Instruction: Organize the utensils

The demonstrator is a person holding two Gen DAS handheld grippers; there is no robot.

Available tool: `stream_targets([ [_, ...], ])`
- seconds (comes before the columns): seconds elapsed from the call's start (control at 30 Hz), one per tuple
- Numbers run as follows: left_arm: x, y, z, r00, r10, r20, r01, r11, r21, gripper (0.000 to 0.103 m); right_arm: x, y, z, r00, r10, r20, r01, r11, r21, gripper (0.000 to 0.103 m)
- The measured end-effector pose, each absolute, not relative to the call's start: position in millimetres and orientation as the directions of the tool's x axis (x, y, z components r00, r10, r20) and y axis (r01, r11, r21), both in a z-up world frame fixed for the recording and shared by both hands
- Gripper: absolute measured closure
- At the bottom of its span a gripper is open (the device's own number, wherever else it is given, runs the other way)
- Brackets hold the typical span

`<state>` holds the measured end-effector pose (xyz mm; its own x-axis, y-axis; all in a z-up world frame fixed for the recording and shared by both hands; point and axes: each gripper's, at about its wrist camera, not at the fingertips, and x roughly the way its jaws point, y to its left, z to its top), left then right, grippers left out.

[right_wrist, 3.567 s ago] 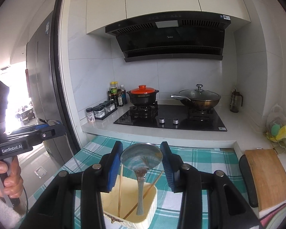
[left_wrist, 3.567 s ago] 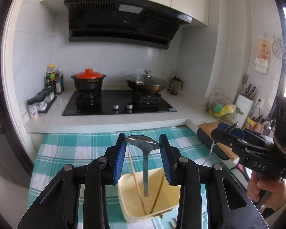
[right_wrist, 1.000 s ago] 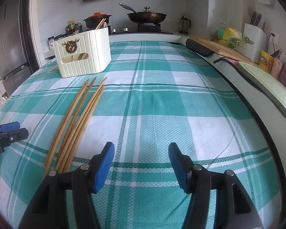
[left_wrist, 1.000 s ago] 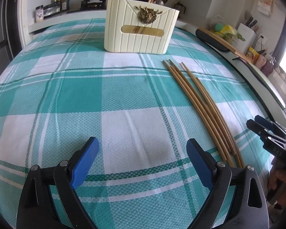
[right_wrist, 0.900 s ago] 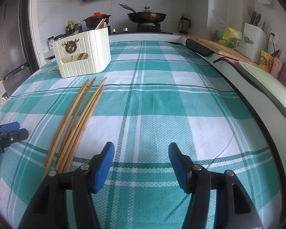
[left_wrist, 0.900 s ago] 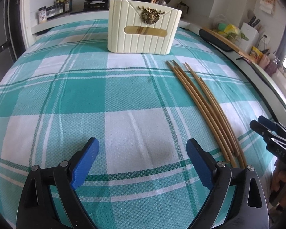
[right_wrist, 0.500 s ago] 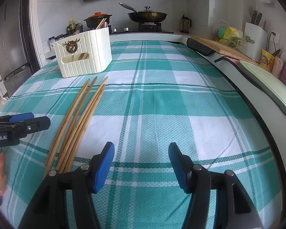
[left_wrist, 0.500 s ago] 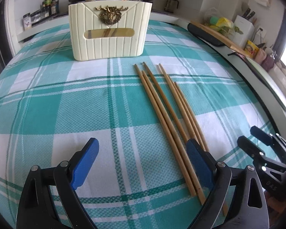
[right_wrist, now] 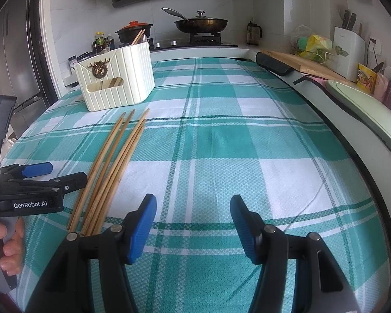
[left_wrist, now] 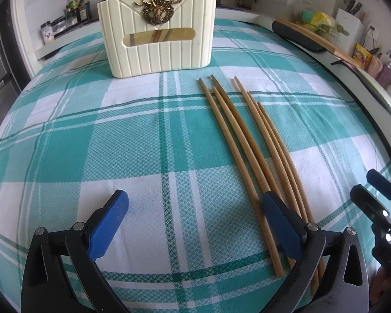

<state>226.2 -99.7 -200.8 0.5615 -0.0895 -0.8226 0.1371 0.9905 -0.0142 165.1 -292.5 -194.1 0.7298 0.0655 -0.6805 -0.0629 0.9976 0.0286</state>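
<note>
Several bamboo chopsticks (left_wrist: 247, 143) lie side by side on the green checked cloth (left_wrist: 133, 140), in front of a cream ribbed utensil holder (left_wrist: 159, 47) with a brass deer emblem. My left gripper (left_wrist: 194, 203) hovers low over their near ends. Its jaws are opening; the leftmost chopstick lies just inside the right pad and the others run beneath that pad, none pressed. My right gripper (right_wrist: 193, 203) stands open over bare cloth, with the chopsticks (right_wrist: 112, 161) to its left. Beyond them stands the holder (right_wrist: 117, 88), with chopstick ends sticking out.
Past the table's far edge a stove carries a red-lidded pot (right_wrist: 134, 30) and a lidded pan (right_wrist: 200, 24). A cutting board (right_wrist: 299, 65), a knife block (right_wrist: 348, 52) and a pale green tray (right_wrist: 365, 104) line the right counter. A fridge (right_wrist: 15, 52) stands at the left.
My left gripper has moved right, so the chopsticks now sit under its right finger instead of off to the side, and its jaws have spread a little. The right gripper stays still.
</note>
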Motion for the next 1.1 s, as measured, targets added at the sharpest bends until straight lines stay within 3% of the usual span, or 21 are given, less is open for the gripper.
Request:
stream_targets([
  [0.1, 229, -103, -201, 0.561, -0.087, -0.823, 0.147, 0.989, -0.004, 0.0, 169, -289, -195, 0.704, 0.085, -0.705, -0.088, 0.996, 0.032, 0.043],
  [0.27, 227, -97, -201, 0.56, -0.092, -0.823, 0.145, 0.989, -0.012, 0.001, 174, -272, -190, 0.62, 0.283, -0.731, -0.161, 0.959, 0.235, 0.043],
  [0.43, 227, -95, -201, 0.56, -0.094, -0.823, 0.151, 0.988, -0.01, 0.001, 174, -236, -201, 0.596, 0.186, -0.781, -0.238, 0.97, 0.049, 0.044],
  [0.53, 227, -90, -201, 0.561, -0.09, -0.823, 0.143, 0.99, -0.012, 0.001, 172, -238, -201, 0.589, 0.186, -0.787, -0.228, 0.972, 0.059, 0.045],
  [0.67, 229, -88, -201, 0.56, -0.085, -0.824, 0.137, 0.99, -0.01, 0.0, 167, -236, -203, 0.612, 0.088, -0.786, -0.237, 0.968, -0.076, 0.045],
  [0.8, 234, -92, -200, 0.558, -0.085, -0.825, 0.154, 0.988, 0.002, 0.001, 170, -238, -199, 0.603, 0.089, -0.793, -0.238, 0.969, -0.072, 0.045],
  [0.83, 238, -93, -199, 0.559, -0.09, -0.824, 0.167, 0.986, 0.005, 0.005, 171, -234, -197, 0.606, 0.091, -0.79, -0.253, 0.964, -0.083, 0.054],
  [0.87, 240, -94, -197, 0.567, -0.099, -0.818, 0.178, 0.984, 0.004, 0.019, 173, -231, -196, 0.61, 0.091, -0.787, -0.264, 0.96, -0.094, 0.075],
  [0.9, 242, -95, -194, 0.575, -0.105, -0.812, 0.188, 0.982, 0.006, 0.029, 175, -228, -197, 0.618, 0.08, -0.782, -0.265, 0.958, -0.112, 0.084],
  [0.93, 243, -96, -192, 0.579, -0.104, -0.809, 0.195, 0.981, 0.013, 0.053, 178, -227, -198, 0.626, 0.058, -0.778, -0.253, 0.958, -0.132, 0.096],
  [0.97, 243, -97, -190, 0.579, -0.11, -0.808, 0.203, 0.979, 0.012, 0.079, 181, -229, -199, 0.634, 0.052, -0.772, -0.241, 0.961, -0.133, 0.096],
  [1.0, 244, -96, -190, 0.576, -0.116, -0.809, 0.207, 0.978, 0.007, 0.091, 183, -233, -199, 0.635, 0.052, -0.77, -0.224, 0.967, -0.119, 0.096],
  [1.03, 243, -93, -190, 0.574, -0.121, -0.81, 0.207, 0.978, 0.0, 0.098, 185, -240, -199, 0.639, 0.046, -0.768, -0.199, 0.974, -0.107, 0.096],
  [1.1, 239, -84, -190, 0.58, -0.125, -0.805, 0.188, 0.982, -0.018, 0.099, 186, -254, -199, 0.644, 0.015, -0.765, -0.15, 0.983, -0.107, 0.096],
])
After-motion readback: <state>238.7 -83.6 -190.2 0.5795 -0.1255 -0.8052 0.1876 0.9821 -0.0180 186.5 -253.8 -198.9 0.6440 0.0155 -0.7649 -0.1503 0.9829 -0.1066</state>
